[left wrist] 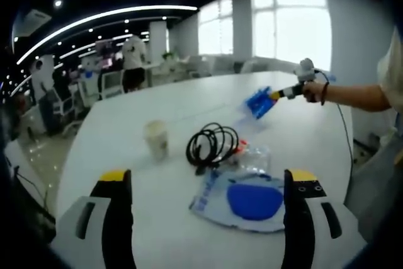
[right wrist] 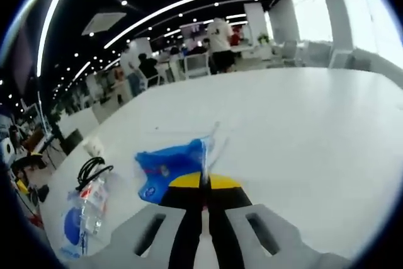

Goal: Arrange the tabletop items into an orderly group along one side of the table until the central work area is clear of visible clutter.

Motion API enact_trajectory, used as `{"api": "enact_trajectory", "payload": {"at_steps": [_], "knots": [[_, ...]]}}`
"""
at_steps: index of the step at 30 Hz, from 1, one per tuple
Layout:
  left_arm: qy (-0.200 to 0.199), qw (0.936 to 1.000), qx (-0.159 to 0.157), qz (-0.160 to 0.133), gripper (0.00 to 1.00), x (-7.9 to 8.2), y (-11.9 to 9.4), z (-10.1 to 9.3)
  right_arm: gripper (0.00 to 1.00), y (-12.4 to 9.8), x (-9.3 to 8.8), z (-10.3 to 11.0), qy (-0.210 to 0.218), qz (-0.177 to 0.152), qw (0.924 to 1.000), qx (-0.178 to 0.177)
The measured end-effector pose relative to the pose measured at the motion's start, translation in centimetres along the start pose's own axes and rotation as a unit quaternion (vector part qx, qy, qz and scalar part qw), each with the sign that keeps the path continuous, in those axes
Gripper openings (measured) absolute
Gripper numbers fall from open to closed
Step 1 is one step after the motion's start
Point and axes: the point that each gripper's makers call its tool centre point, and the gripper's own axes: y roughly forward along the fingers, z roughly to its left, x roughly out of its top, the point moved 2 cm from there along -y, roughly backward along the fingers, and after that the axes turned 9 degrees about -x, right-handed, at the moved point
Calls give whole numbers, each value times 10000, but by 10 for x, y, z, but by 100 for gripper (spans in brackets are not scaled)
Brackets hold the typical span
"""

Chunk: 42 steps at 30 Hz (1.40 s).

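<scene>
While L gripper (left wrist: pixel 206 184) gapes | R gripper (right wrist: pixel 203 184) pinches blue packet (right wrist: pixel 171 167) aloft.

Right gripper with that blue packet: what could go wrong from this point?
1. The right gripper pinches only an edge of the limp blue packet, which is held above the table; it may slip out or swing in transit.
2. The paper cup and the black cable coil stand close together mid-table; reaching for one could knock the cup over.
3. The open left gripper hovers near the flat blue-and-white bag, which may be hard to lift.
</scene>
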Motion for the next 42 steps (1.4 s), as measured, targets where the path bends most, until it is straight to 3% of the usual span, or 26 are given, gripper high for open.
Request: {"api": "enact_trajectory", "payload": {"at_steps": [14,21,29,32,37,42], "knots": [[19,9999,52,94,97,-3,0,0,1,18,-13,-16,57,126,9999,-44],[11,9999,104,136,97,-5,0,1,1,26,-26,-26,-196,347,9989,-244],[39,9998,78,174,96,-6,2,-1,2,32,-38,-36,-181,492,9979,-385],[17,9999,76,64,96,-3,1,-1,2,34,-40,-37,-389,518,9970,-431],[13,9999,92,135,95,-5,1,2,4,37,-46,-41,-936,651,9917,-600],[22,9998,67,197,95,-7,2,2,4,40,-49,-45,-915,732,9909,-669]]}}
